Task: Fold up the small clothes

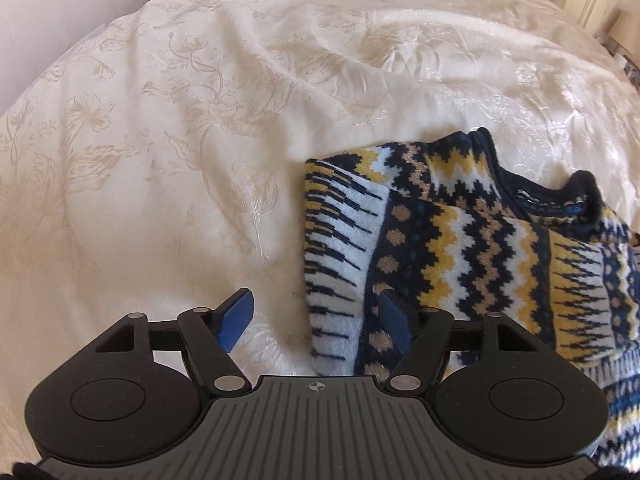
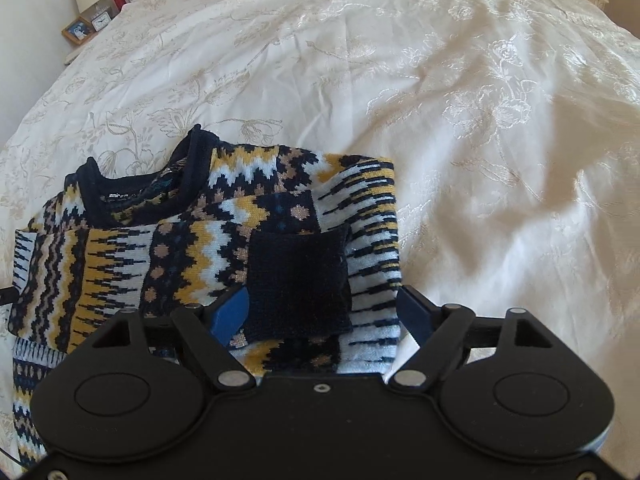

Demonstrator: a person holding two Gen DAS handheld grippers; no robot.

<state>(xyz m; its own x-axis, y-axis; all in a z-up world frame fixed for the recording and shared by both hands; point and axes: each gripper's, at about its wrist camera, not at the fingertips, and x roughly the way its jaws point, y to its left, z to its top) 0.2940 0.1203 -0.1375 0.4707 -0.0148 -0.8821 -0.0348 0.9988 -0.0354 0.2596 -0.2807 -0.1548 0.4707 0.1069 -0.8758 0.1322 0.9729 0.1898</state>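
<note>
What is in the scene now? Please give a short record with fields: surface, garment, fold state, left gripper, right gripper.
surface: cream floral bedspread
garment: patterned knit sweater, navy, yellow and white
fold state: both sleeves folded in over the body; navy cuff on top
left gripper: jaws open, astride the sweater's side edge
right gripper: jaws open, around the cuff

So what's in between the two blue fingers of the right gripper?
In the right wrist view, the jumper's folded sleeve with its dark navy cuff lies between the open right gripper's fingers.
</note>
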